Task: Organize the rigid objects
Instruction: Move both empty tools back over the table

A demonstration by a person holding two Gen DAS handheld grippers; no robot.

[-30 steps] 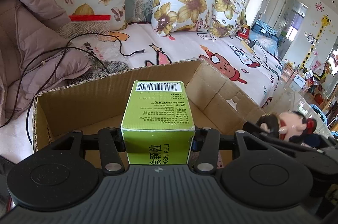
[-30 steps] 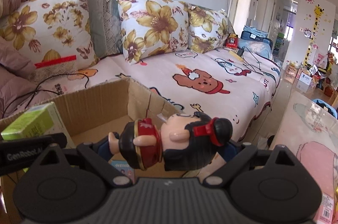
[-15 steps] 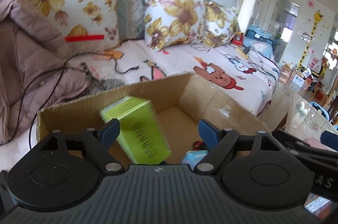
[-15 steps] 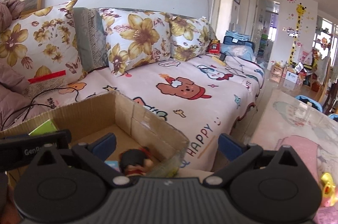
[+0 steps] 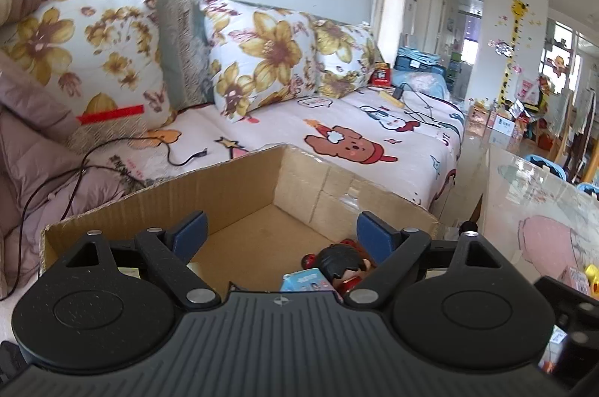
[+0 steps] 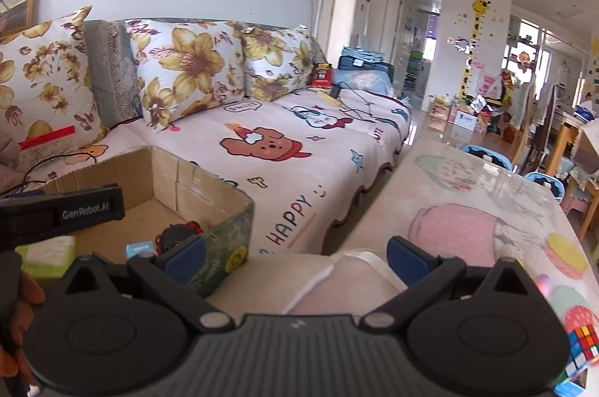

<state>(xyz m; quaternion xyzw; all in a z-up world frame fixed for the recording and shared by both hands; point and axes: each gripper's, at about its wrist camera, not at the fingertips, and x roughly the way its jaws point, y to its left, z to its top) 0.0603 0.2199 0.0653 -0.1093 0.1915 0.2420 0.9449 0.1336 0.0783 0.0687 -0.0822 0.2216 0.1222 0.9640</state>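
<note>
The open cardboard carton [image 5: 239,180] sits on the sofa's edge. My left gripper [image 5: 280,232] hovers over its near side, open, with nothing between the blue pads. Inside lie a black-haired doll [image 5: 342,262] and a small blue box [image 5: 303,279]. In the right wrist view the carton [image 6: 209,187] is at the left, holding the doll [image 6: 178,234], the blue box [image 6: 140,249] and a green box [image 6: 45,256]. My right gripper [image 6: 295,256] is open and empty, to the right of the carton, above a pale pink cloth [image 6: 337,284].
A glass-topped table [image 6: 468,195] with cartoon prints runs along the right. A Rubik's cube [image 6: 582,341] lies on its near right corner. Behind the carton are the sofa [image 6: 299,142], flowered cushions [image 5: 269,60] and a black cable [image 5: 112,150].
The left gripper opened and the green box dropped into the carton. The right gripper let the doll fall into the carton, then moved right toward the table.
</note>
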